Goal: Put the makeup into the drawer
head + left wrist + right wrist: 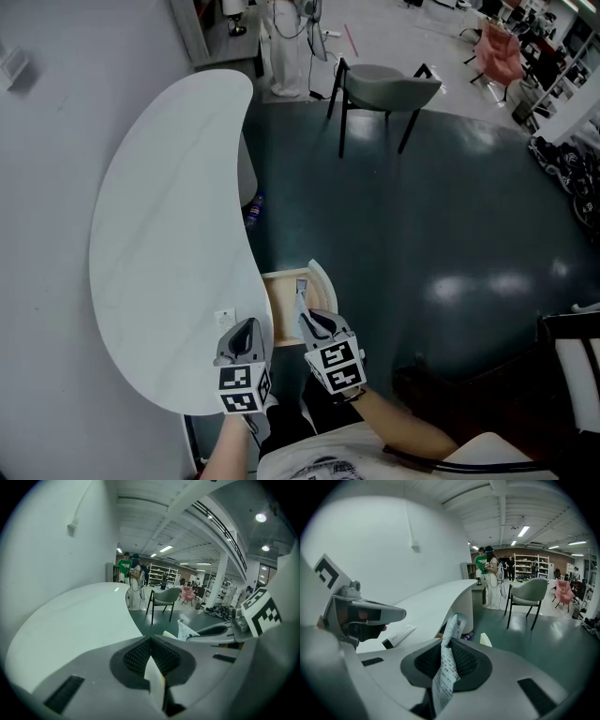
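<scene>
1. Currently, a printed makeup sachet [446, 667] is sitting pinched between the closed jaws of the right gripper [307, 319], its top end poking up past the fingertips.
2. Just beneath it, the drawer [281, 323] is standing open under the edge of the curved white table [159, 234]. Pale wood is showing inside, and the sachet is hanging over the opening while the gripper is covering the rest of the interior.
3. Alongside, the left gripper [246, 330] is hovering over the table edge, its jaws pressing together on a thin pale strip [154, 679].
4. Only the right gripper view is making out a white tube with a dark cap [397, 636], lying on the table below the left gripper. Only the head view is looking down into the drawer.
</scene>
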Available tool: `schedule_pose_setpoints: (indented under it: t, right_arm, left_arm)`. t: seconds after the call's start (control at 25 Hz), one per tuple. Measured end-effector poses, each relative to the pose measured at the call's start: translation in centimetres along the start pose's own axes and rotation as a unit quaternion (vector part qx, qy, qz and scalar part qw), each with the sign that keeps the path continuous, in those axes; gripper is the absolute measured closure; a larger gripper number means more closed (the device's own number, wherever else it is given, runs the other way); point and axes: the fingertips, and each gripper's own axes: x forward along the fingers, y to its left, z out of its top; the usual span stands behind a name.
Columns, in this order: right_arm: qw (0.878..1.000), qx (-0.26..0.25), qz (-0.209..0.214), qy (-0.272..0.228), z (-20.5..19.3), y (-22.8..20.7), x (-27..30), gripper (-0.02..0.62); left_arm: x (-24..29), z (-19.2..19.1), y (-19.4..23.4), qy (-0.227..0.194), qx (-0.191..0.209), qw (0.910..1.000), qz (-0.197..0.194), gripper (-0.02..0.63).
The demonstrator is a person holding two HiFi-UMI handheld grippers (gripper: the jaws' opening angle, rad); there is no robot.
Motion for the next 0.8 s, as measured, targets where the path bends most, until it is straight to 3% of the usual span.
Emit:
schedule_pose_setpoints:
  t: [0.4,0.8]
  right_arm:
    - [1.000,0.017,0.000,0.021,-2.1,-2.1,4.5,0.540]
    - [0.999,0.034,0.005,0.032,-4.8,-3.2,8.9,0.539]
  left_arm:
    - [4.6,-1.4,1.4,0.014,-0.005,0.9999,0.002,0.591]
    - [6.7,-1.4,1.4,0.007,0.022,0.9997,0.006,0.591]
